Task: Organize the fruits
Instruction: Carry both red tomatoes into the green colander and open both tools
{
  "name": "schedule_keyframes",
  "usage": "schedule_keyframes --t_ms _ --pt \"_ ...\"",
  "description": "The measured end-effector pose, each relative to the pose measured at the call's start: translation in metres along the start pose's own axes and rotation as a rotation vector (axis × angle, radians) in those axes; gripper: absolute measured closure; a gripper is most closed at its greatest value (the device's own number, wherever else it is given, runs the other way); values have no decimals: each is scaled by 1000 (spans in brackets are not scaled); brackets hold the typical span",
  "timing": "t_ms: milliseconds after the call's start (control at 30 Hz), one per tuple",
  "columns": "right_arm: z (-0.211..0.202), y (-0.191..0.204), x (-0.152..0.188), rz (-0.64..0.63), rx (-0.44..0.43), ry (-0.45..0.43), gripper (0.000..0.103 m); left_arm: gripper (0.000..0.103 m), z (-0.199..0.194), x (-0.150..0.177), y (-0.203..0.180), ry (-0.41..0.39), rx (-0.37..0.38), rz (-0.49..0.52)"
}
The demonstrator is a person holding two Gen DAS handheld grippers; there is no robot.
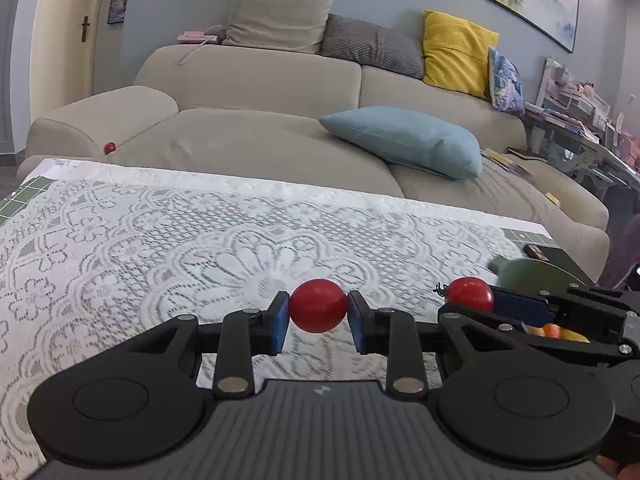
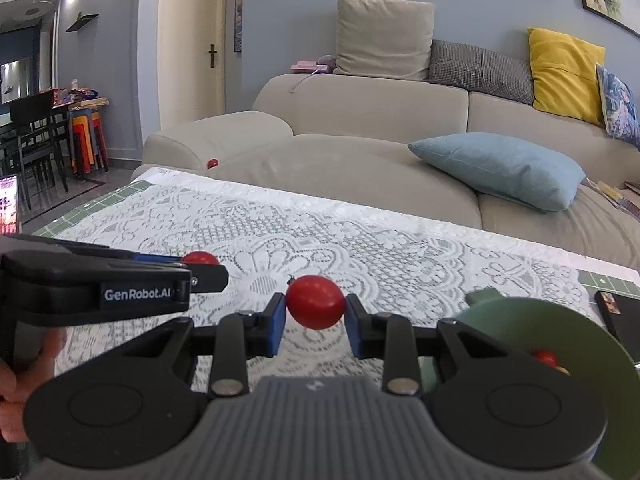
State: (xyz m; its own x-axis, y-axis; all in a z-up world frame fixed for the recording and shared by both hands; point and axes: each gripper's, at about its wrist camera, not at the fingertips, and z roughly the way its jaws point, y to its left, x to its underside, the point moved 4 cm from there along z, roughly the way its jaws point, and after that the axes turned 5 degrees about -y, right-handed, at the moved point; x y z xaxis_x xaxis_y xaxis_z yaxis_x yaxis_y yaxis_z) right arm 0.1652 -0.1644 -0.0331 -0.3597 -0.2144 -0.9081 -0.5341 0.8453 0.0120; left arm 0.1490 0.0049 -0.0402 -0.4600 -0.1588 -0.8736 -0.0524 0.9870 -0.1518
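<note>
A beige sofa (image 1: pixel 256 136) is filling the background, and a lace tablecloth (image 1: pixel 160 240) is covering the table in front of it. A green plate (image 2: pixel 560 332) is sitting at the right end of the table, already holding at least 1 red fruit (image 2: pixel 545 357) and some orange and yellow pieces.

The left gripper (image 1: pixel 318 316) is clamping 1 smooth red cherry tomato (image 1: pixel 318 306) between its blue pads, above the cloth. The right gripper (image 2: pixel 315 318) is clamping a 2nd tomato (image 2: pixel 316 301), this one bearing a dark stem stub, just left of the plate.

These tomatoes are likely handling as light, glossy and thin-skinned things: slippery on a round flank, easy to bruise or burst under a hard squeeze. Holding across the widest middle, as both pairs of pads are doing, looks the safest purchase.

The right wrist view is showing the plate's broad face, a dining area at far left and the hand (image 2: pixel 24 384) carrying the left tool. The left wrist view is showing only the plate's edge, yet it is revealing cluttered shelving beside the sofa. Both are catching a small stray red fruit (image 1: pixel 109 147) lying on the sofa seat.
</note>
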Motion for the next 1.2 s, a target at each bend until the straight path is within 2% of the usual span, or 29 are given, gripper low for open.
schedule_keyframes --t_ms 133,233,533,633,767,900,1200 --pt "-14 -19 -2 -14 -25 19 74 69 -4 3 -22 21 30 16" --pt "-23 -38 -5 -29 -44 43 74 69 -5 4 -40 44 83 23" --pt "-44 -100 -2 -116 -34 160 74 69 -2 -1 -93 90 228 32" --pt "-45 -119 1 -124 -23 201 74 69 5 -2 -111 114 283 30" --pt "-42 -143 5 -103 -24 241 74 69 18 -1 -134 142 320 68" --pt "-32 -157 5 -86 -34 269 74 69 37 0 -146 179 318 82" --pt "3 -161 2 -168 -2 281 74 69 69 -1 -158 214 251 109"
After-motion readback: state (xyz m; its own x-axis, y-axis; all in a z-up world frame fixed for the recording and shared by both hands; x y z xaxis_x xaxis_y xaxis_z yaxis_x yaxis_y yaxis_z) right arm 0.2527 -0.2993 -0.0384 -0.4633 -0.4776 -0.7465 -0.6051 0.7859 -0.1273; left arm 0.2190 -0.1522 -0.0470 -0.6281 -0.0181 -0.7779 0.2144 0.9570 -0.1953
